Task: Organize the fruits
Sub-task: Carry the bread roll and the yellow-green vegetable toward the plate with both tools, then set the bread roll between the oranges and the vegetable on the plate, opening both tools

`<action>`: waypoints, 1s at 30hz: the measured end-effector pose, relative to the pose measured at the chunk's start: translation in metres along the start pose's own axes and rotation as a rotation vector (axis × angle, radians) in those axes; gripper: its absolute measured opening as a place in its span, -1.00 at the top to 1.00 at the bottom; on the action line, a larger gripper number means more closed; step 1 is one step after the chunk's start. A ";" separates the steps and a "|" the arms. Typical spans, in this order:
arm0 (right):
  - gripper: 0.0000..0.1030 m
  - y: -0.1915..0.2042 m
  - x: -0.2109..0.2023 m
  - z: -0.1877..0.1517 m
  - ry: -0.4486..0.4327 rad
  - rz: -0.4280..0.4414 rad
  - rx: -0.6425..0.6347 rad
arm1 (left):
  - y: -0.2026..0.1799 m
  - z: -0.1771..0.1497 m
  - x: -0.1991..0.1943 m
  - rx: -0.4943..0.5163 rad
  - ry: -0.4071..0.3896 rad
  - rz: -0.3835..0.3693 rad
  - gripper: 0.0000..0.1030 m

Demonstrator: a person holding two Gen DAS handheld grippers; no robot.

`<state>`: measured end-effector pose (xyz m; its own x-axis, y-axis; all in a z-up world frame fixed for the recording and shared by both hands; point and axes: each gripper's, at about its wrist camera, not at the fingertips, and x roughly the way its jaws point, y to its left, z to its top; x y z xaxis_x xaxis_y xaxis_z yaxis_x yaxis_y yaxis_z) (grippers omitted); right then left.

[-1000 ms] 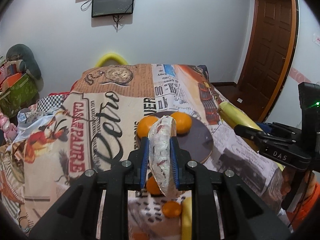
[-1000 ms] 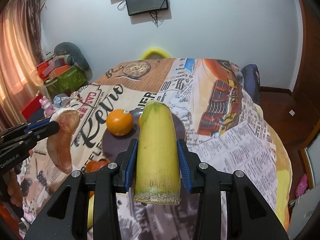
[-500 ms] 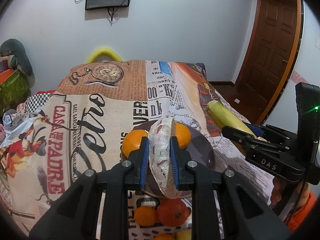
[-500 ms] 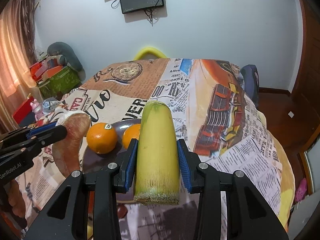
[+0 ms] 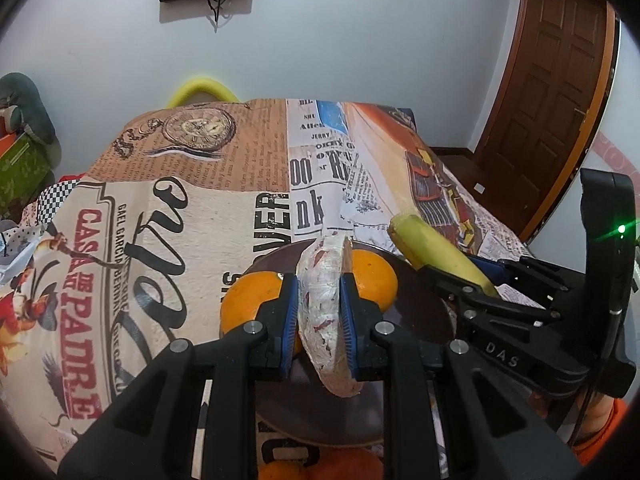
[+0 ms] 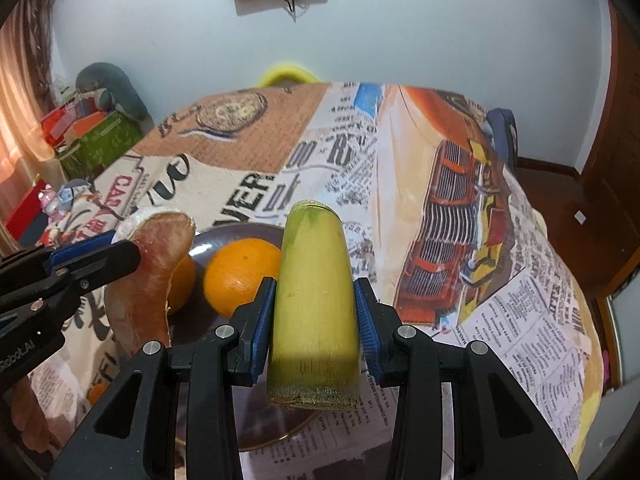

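My left gripper is shut on a peeled pomelo wedge, whitish outside and pinkish on its cut face, held over a dark round plate. Two oranges sit on the plate; one is plain in the right wrist view. My right gripper is shut on a yellow-green sugarcane piece, held over the plate's right edge. It also shows in the left wrist view.
The table wears a printed newspaper-style cloth. More oranges lie near the front edge below the plate. A yellow chair back stands behind the table. Boxes and clutter sit at the left, a wooden door at the right.
Both grippers have moved forward over the table with their fruit. The plate and its two oranges now lie right under the pomelo wedge and beside the sugarcane piece.
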<state>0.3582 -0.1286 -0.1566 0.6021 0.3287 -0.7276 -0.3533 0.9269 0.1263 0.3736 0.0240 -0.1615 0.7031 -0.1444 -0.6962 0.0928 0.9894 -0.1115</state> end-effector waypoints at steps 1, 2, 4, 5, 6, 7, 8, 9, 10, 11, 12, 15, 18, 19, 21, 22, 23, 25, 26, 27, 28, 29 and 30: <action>0.31 -0.001 0.003 0.000 0.006 -0.001 0.000 | 0.000 0.000 0.003 0.001 0.004 0.000 0.61; 0.31 -0.001 0.005 0.000 0.014 -0.002 0.000 | 0.000 0.000 0.006 0.000 0.009 0.001 0.61; 0.31 -0.002 0.010 -0.002 0.029 -0.001 -0.001 | 0.001 0.000 0.011 -0.002 0.017 0.002 0.61; 0.31 -0.002 0.012 -0.003 0.035 0.001 -0.002 | 0.001 -0.001 0.014 -0.002 0.021 0.003 0.61; 0.31 -0.001 0.014 -0.003 0.039 0.001 -0.003 | 0.001 -0.001 0.016 -0.003 0.025 0.005 0.61; 0.31 -0.001 0.015 -0.004 0.043 0.002 -0.005 | 0.001 -0.002 0.018 -0.004 0.029 0.007 0.61; 0.31 -0.001 0.016 -0.005 0.049 0.004 -0.006 | 0.001 -0.002 0.020 -0.005 0.031 0.009 0.61; 0.31 -0.001 0.017 -0.005 0.051 0.005 -0.005 | 0.001 -0.003 0.021 -0.006 0.026 0.009 0.60; 0.31 -0.001 0.018 -0.005 0.051 0.003 -0.003 | 0.001 -0.003 0.021 -0.005 0.023 0.010 0.60; 0.31 -0.001 0.019 -0.005 0.054 0.003 -0.002 | 0.000 -0.002 0.021 -0.001 0.023 0.013 0.60; 0.30 -0.001 0.020 -0.005 0.060 0.004 0.000 | 0.000 -0.002 0.021 0.003 0.023 0.016 0.60; 0.30 -0.002 0.025 -0.006 0.084 0.010 0.006 | -0.001 -0.002 0.022 0.005 0.022 0.026 0.60; 0.29 -0.003 0.023 -0.009 0.079 0.016 0.010 | -0.002 -0.003 0.022 0.009 0.025 0.034 0.50; 0.29 -0.002 0.021 -0.010 0.075 0.016 0.011 | -0.003 -0.004 0.022 0.007 0.029 0.035 0.46; 0.29 -0.002 0.017 -0.010 0.066 0.013 0.010 | -0.003 -0.005 0.021 0.005 0.031 0.041 0.43; 0.29 -0.001 0.014 -0.011 0.064 0.014 0.007 | -0.002 -0.005 0.020 0.001 0.032 0.042 0.37; 0.29 -0.002 0.012 -0.011 0.061 0.016 0.007 | -0.002 -0.005 0.019 -0.003 0.032 0.043 0.32; 0.29 -0.003 0.006 -0.011 0.056 0.022 0.011 | 0.000 -0.006 0.013 -0.017 0.025 0.044 0.19; 0.29 -0.003 0.001 -0.011 0.050 0.026 0.013 | 0.001 -0.005 0.010 -0.022 0.020 0.047 0.16; 0.29 -0.003 -0.004 -0.011 0.044 0.029 0.013 | 0.002 -0.005 0.004 -0.025 0.015 0.054 0.11; 0.29 -0.002 -0.008 -0.011 0.039 0.029 0.012 | 0.002 -0.005 0.000 -0.026 0.010 0.063 0.07; 0.28 -0.001 -0.013 -0.011 0.032 0.029 0.008 | 0.002 -0.005 -0.005 -0.027 0.004 0.068 0.07; 0.25 0.001 -0.016 -0.012 0.028 0.029 0.005 | 0.002 -0.006 -0.010 -0.028 -0.002 0.068 0.06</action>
<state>0.3398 -0.1355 -0.1523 0.5717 0.3502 -0.7420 -0.3663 0.9182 0.1511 0.3629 0.0275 -0.1590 0.7089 -0.0771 -0.7011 0.0252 0.9961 -0.0841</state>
